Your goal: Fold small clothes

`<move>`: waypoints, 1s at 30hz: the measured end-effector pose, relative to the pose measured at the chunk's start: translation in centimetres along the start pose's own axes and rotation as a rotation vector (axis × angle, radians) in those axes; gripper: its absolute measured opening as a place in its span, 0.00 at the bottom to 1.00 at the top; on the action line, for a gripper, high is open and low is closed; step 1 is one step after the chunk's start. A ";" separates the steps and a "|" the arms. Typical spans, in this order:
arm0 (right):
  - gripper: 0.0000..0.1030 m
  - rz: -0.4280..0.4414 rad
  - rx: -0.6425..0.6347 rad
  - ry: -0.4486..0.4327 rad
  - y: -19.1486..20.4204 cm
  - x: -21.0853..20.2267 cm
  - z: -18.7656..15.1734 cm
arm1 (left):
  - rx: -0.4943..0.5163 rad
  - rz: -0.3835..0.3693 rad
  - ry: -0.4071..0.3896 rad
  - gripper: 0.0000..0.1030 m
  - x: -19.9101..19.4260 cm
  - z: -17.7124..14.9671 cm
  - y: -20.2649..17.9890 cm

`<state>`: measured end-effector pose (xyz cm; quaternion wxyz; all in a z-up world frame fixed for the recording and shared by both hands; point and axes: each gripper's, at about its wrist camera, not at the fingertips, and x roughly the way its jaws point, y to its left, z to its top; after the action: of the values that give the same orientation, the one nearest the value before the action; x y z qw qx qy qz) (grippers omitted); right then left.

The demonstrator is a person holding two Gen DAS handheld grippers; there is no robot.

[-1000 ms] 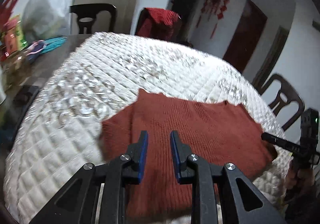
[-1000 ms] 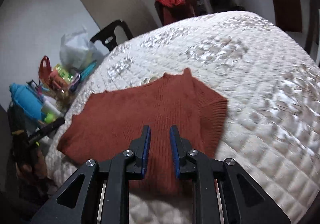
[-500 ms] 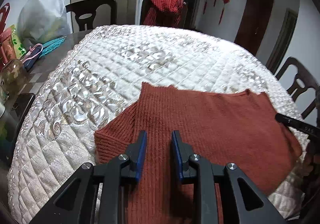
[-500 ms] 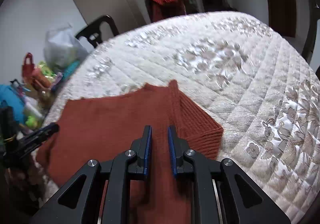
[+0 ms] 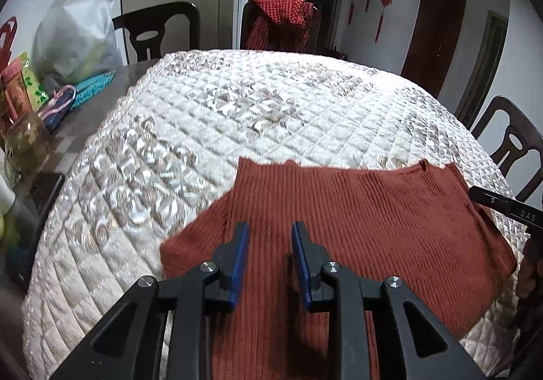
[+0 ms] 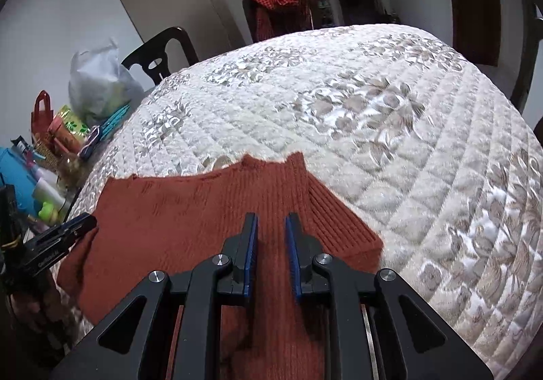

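A rust-red ribbed knit garment lies flat at the near edge of a table under a quilted white cloth. It also shows in the right wrist view. My left gripper hovers over the garment's left part, jaws parted, holding nothing. My right gripper hovers over the garment's right part near its short sleeve, jaws slightly parted, holding nothing. Each gripper shows at the edge of the other's view: the right one, the left one.
Dark wooden chairs stand around the table; one carries a red checked cloth. Bags, bottles and small items crowd the table's left side. Another chair is at the right.
Both grippers have pulled back and risen slightly. The garment has shifted and now lies flatter, with its far edge straighter. The jaws have stayed parted.
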<state>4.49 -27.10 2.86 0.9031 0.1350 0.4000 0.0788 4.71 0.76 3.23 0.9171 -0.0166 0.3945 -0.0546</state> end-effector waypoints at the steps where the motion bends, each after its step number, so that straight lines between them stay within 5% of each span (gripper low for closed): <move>1: 0.17 0.000 -0.002 0.001 0.1 0.1 0.1 | 0.003 0.002 -0.002 0.29 0.1 0.2 -0.1; 12: 0.17 -0.032 0.001 0.035 0.0 2.3 1.1 | -0.009 0.054 0.060 0.31 3.1 1.0 0.5; 30: 0.14 -0.040 -0.003 0.010 -0.7 2.7 0.9 | -0.025 0.051 0.047 0.38 3.9 0.7 0.9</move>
<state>6.92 -27.22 1.33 0.9028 0.1252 0.4069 0.0619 7.92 1.19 0.84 0.9084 -0.0166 0.4168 -0.0268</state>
